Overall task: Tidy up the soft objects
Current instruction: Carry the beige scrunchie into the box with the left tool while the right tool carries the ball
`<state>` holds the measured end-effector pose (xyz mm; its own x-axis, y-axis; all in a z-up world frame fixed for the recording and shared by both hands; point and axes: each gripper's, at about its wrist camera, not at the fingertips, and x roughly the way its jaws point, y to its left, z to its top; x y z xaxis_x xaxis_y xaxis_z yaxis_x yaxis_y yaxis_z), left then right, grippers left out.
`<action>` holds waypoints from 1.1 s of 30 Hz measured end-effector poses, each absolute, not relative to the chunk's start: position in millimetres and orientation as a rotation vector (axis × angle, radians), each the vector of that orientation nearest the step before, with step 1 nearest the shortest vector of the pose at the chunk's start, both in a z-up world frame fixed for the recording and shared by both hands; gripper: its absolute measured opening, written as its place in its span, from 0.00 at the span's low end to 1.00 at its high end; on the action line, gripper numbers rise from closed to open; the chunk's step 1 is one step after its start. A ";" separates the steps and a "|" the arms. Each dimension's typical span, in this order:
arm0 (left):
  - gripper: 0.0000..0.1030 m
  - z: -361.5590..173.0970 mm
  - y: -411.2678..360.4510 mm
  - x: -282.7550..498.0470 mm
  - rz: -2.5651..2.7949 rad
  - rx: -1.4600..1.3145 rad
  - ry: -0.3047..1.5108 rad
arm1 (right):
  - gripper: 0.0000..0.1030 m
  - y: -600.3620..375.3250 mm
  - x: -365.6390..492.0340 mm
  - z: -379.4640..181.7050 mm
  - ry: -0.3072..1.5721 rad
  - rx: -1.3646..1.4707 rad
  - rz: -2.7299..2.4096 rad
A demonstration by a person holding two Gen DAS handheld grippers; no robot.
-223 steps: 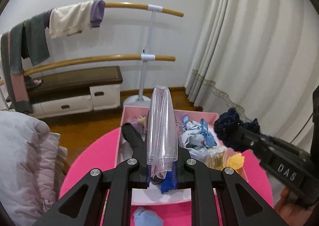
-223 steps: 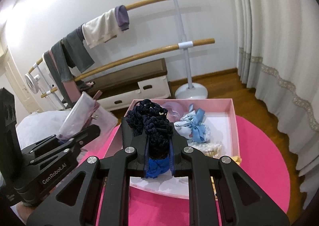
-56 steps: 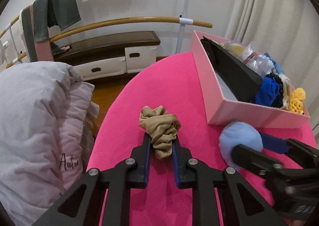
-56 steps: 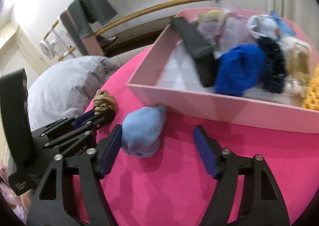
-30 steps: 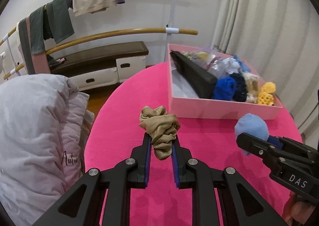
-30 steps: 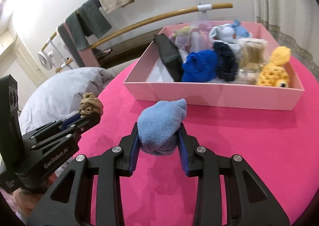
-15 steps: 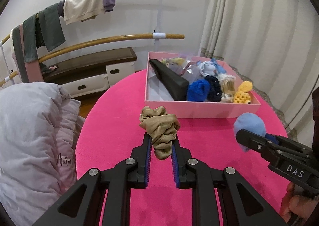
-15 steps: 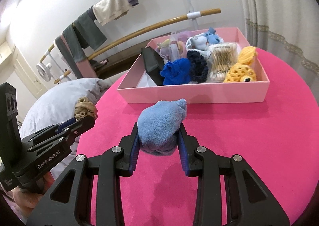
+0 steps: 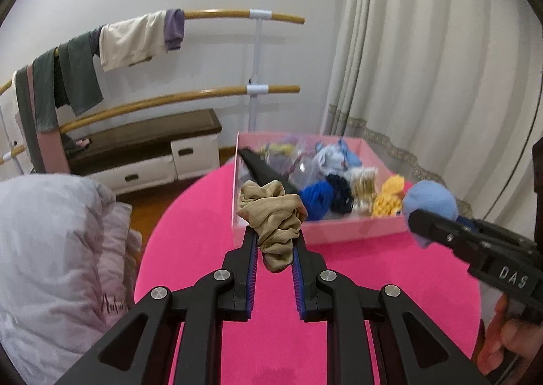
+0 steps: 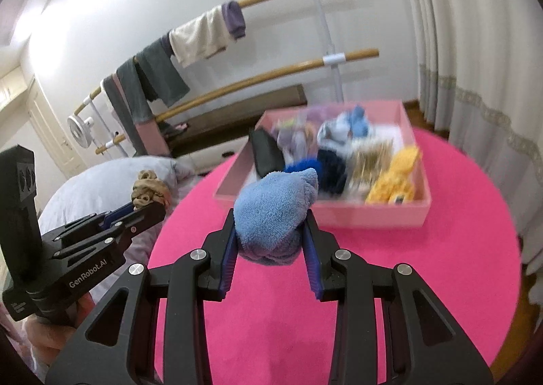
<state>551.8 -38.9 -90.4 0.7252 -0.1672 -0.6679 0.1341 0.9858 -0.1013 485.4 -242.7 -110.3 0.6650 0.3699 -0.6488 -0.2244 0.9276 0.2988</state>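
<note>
My left gripper is shut on a tan scrunchie and holds it in the air above the round pink table, just short of the pink box. My right gripper is shut on a light blue fluffy cloth, also lifted, near the box's front wall. The blue cloth also shows in the left wrist view. The tan scrunchie also shows in the right wrist view. The box holds several soft items: a blue scrunchie, a dark navy one, yellow crochet pieces.
A black pouch leans inside the box's left side. A grey-white duvet lies left of the table. Behind stand wooden rails with hanging clothes, a low bench and curtains on the right.
Both grippers have lifted their items off the table and moved toward the pink box, which now sits closer and more centred in both views.
</note>
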 end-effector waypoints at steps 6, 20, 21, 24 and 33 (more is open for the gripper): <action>0.15 -65.3 -41.3 560.5 -0.168 -0.044 0.688 | 0.31 -248.1 497.2 -76.4 0.710 0.172 0.316; 0.15 -39.9 -48.2 583.2 -0.183 -0.058 0.618 | 0.31 -239.9 520.8 -51.3 0.671 0.131 0.313; 0.15 -40.0 -47.3 585.5 -0.182 -0.060 0.617 | 0.31 -239.4 521.8 -51.6 0.671 0.129 0.313; 0.15 -38.9 -44.8 595.6 -0.184 -0.081 0.619 | 0.31 -239.6 529.5 -50.0 0.676 0.130 0.313; 0.15 -41.7 -39.5 630.1 -0.182 -0.107 0.627 | 0.32 -241.0 548.2 -51.2 0.691 0.126 0.308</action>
<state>630.1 -39.5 -41.7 0.7947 -0.2016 -0.5725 0.1369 0.9785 -0.1545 548.2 -241.0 -51.2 0.7275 0.3205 -0.6067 -0.2374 0.9472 0.2157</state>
